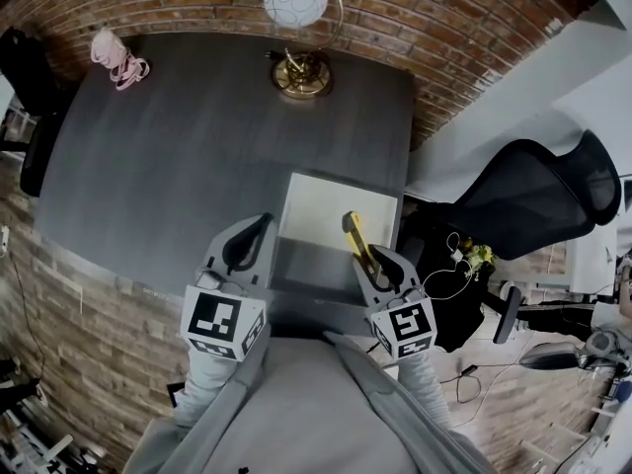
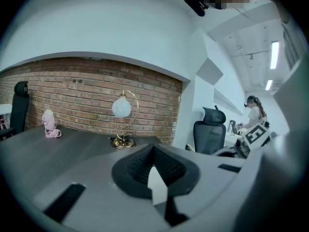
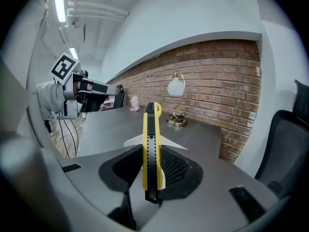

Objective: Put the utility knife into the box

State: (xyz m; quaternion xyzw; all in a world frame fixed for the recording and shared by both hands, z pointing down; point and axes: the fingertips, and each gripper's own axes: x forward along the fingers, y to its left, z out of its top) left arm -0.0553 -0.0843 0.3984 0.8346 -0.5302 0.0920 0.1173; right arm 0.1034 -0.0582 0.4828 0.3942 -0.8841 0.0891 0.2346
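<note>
The right tongs (image 3: 153, 151) are clamped on the yellow utility knife (image 3: 151, 124), which juts forward from them above the right side of the white box (image 1: 316, 205). The box sits at the table's (image 1: 178, 146) near right corner. The left tongs (image 2: 153, 149) are closed and empty, over the near edge just left of the box.

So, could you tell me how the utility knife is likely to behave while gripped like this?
Likely stiff: the utility knife juts straight from the right tool without sagging. Probably light, being held near one end only. Its smooth yellow sides might slip if bumped against the box.
</note>
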